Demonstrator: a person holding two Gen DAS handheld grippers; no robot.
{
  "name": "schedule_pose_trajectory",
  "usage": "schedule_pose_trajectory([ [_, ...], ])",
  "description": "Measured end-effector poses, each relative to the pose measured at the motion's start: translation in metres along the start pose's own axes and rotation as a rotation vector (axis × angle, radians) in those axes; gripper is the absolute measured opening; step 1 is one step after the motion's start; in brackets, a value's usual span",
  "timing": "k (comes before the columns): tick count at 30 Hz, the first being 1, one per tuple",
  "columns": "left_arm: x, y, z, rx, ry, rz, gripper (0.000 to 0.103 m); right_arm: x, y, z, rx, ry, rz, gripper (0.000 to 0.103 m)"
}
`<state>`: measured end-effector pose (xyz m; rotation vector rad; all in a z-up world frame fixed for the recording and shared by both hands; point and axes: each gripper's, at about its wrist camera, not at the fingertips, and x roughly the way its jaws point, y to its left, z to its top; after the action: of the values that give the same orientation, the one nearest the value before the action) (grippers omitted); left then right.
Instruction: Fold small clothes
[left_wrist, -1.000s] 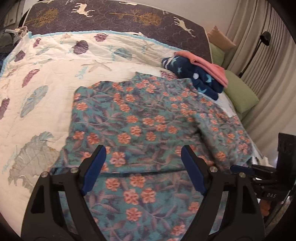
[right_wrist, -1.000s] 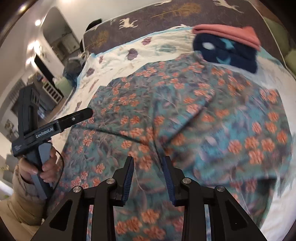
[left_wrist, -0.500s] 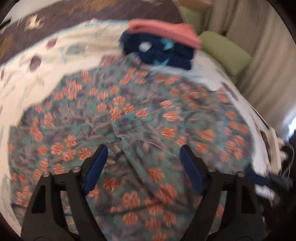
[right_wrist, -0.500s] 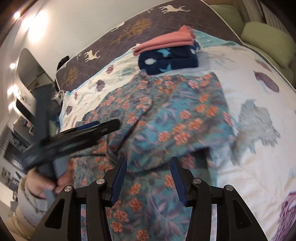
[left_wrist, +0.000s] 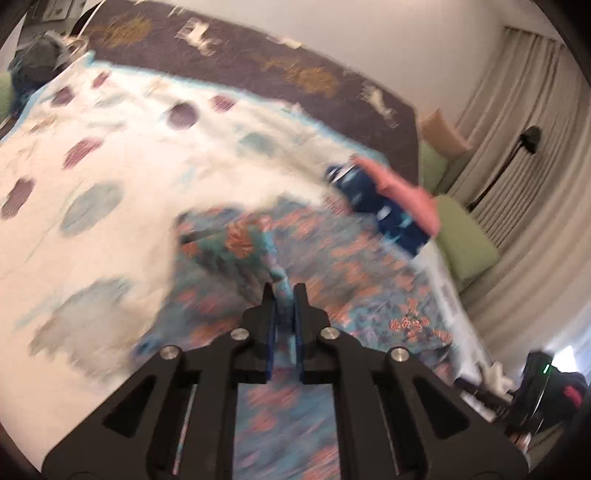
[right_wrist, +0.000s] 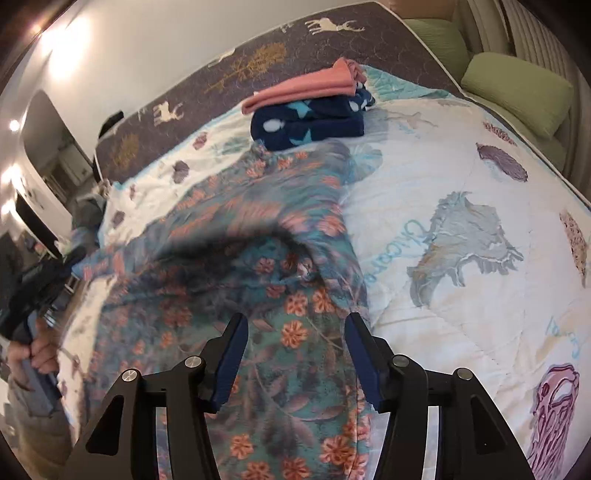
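Note:
A teal garment with orange flowers (left_wrist: 351, 258) (right_wrist: 258, 221) lies spread and rumpled on the white quilt (left_wrist: 92, 166) (right_wrist: 461, 184). My left gripper (left_wrist: 284, 291) has its jaws closing, and a raised fold of the floral cloth is pinched between the blue pads. In the right wrist view the left tool (right_wrist: 37, 280) shows blurred at the far left, held by a hand (right_wrist: 40, 350). My right gripper (right_wrist: 297, 325) hovers over the garment's near right part with its jaws opening. Nothing sits between them.
A folded stack, pink cloth on a navy patterned piece (right_wrist: 310, 114) (left_wrist: 388, 206), rests at the garment's far end. Green pillows (right_wrist: 517, 88) (left_wrist: 465, 240) line the bed's side by the curtains. A dark deer-print cover (right_wrist: 258, 62) runs along the far edge. A black floor lamp (left_wrist: 528, 136) stands near the curtains.
The left gripper swung over the garment and went from wide open to pinched on a fold of it. The right gripper's jaws widened as it shifted toward the garment's right edge.

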<state>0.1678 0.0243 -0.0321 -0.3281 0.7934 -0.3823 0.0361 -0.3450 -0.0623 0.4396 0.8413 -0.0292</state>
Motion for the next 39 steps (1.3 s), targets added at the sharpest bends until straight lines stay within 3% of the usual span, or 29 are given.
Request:
schedule_pose_trajectory([
  [1,0.002,0.009,-0.006,-0.023,0.025,0.005,0.023,0.002,0.001,-0.001,0.002,0.007,-0.002,0.056],
  [4,0.006,0.035,-0.022,-0.091,0.072,0.029,0.033,0.003,0.006,-0.002,0.002,0.006,-0.005,0.056],
  [8,0.011,0.038,-0.023,-0.116,0.072,0.044,0.046,0.0,0.013,-0.003,-0.026,0.011,-0.013,0.056],
  [10,0.012,0.037,-0.018,-0.117,0.069,0.066,0.06,-0.002,0.015,-0.003,-0.039,0.01,-0.025,0.057],
  [15,0.01,0.056,-0.015,-0.159,0.03,0.129,0.06,-0.007,0.014,-0.003,-0.039,0.003,-0.033,0.057],
  [21,0.045,0.065,0.01,-0.108,0.083,0.167,0.06,0.0,0.017,0.003,-0.048,0.016,-0.041,0.058],
  [23,0.057,0.059,0.014,-0.082,0.105,0.156,0.049,0.002,0.02,0.004,-0.06,0.012,-0.038,0.058],
  [24,0.063,0.053,0.017,-0.058,0.115,0.154,0.025,0.002,0.023,0.005,-0.069,0.01,-0.043,0.058],
  [25,0.064,0.048,0.018,-0.039,0.112,0.164,0.015,0.004,0.025,0.007,-0.081,0.007,-0.059,0.058],
  [26,0.063,0.043,0.02,-0.019,0.09,0.175,0.014,0.006,0.026,0.01,-0.09,0.005,-0.095,0.058],
  [30,0.027,0.018,0.029,0.023,-0.089,0.06,0.012,0.018,0.024,0.024,-0.113,-0.011,-0.292,0.058],
  [35,0.018,0.003,0.045,0.069,-0.121,0.035,0.012,0.046,0.027,0.04,-0.166,0.03,-0.299,0.058],
  [37,0.018,0.003,0.053,0.057,-0.138,0.021,0.012,0.05,0.024,0.046,-0.155,0.005,-0.332,0.05],
  [39,0.018,0.004,0.057,0.039,-0.156,0.015,0.012,0.042,0.01,0.051,-0.069,-0.049,-0.365,0.036],
])
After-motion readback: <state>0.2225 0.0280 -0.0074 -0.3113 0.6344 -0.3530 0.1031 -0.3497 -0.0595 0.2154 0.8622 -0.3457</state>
